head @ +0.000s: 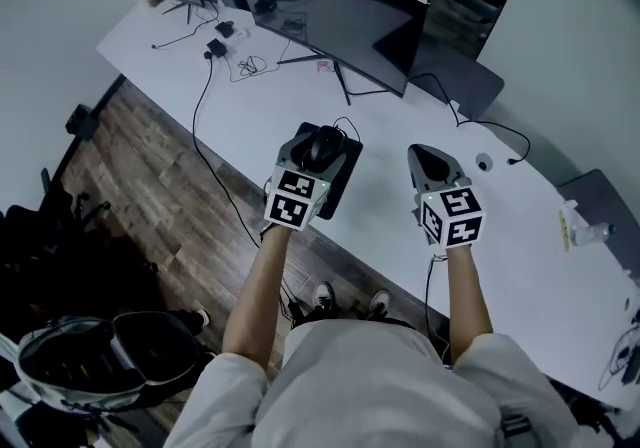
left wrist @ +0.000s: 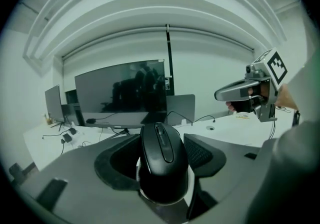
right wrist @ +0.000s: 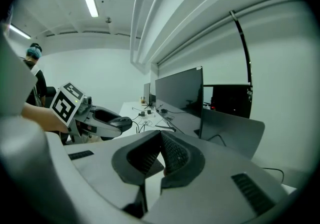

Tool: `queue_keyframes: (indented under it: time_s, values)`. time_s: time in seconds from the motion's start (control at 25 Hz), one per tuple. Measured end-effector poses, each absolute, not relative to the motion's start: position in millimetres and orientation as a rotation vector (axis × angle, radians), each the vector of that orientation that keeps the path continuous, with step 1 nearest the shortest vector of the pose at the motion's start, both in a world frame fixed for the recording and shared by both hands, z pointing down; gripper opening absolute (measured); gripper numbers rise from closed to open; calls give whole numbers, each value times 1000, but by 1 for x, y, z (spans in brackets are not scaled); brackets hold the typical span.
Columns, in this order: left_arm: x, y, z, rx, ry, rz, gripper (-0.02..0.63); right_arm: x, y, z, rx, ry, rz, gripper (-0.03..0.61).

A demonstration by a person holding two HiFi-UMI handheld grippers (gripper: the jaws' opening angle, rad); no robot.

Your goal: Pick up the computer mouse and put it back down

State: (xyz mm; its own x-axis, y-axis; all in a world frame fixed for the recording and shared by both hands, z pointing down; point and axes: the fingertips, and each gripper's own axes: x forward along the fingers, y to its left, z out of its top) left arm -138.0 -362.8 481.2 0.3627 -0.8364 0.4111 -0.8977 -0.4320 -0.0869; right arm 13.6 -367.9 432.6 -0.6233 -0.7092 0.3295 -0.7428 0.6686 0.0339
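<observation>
The mouse is seen as smooth, glossy black plastic. The pads are shown as matt black and finely ribbed, set in smooth matt grey plastic. The desk is topped in smooth matt white. The floor is laid in grained wood planks. The monitor screen is glossy and dark.

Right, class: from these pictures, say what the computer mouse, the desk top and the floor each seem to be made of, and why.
Computer mouse: probably black plastic, smooth with a soft sheen on its back.
Desk top: smooth matt white, likely laminate; its core cannot be told.
Floor: brown planks with visible grain, either wood or wood-look vinyl.
</observation>
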Motion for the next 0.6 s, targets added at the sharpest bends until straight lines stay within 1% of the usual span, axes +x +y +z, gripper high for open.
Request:
queue_keyframes:
  time_s: [0.2, 0.36, 0.6]
  values:
    - [-192, -376, 511, 2388, -1597, 639, 284, -38, -378, 444, 1090, -2576, 164, 15]
    - [-225, -390, 551, 2307, -1609, 652, 284, -67, -384, 464, 1063, -2555, 191, 15]
    - [-245, -410, 613, 2260, -1562, 706, 284, -86, -396, 502, 1055, -2510, 275, 15]
